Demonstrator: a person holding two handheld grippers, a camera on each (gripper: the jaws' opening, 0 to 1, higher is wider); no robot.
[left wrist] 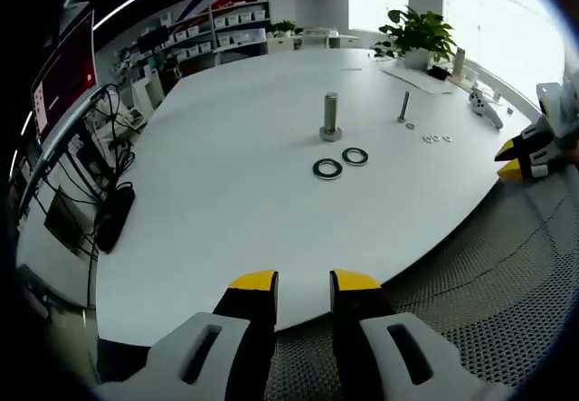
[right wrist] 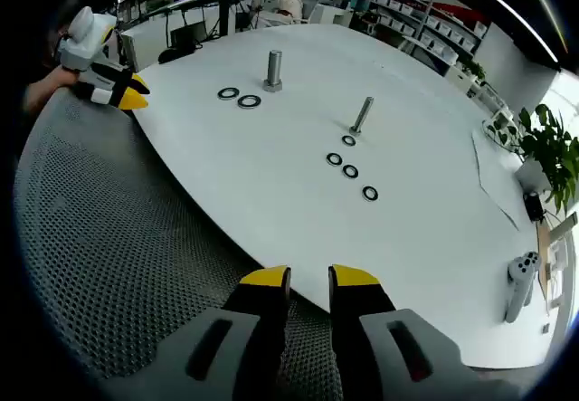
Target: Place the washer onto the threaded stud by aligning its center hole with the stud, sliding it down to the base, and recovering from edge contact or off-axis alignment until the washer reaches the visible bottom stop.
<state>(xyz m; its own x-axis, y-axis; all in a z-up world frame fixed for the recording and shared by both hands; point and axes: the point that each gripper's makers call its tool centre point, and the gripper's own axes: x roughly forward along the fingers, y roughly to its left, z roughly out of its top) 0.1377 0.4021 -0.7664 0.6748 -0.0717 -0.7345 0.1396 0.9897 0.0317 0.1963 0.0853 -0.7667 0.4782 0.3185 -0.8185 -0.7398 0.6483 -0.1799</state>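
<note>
While both tools (left wrist: 303,281) (right wrist: 309,277) gape narrowly, empty: two dark ring washers (left wrist: 327,168) flat beside upright grey stud (left wrist: 330,117)

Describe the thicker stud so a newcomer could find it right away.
Start at the big white table. Near its middle stand two upright metal studs: the thick stud is the shorter, stouter one on a hex base, with two large dark washers lying just in front. The thin stud has only small washers beside it.
</note>
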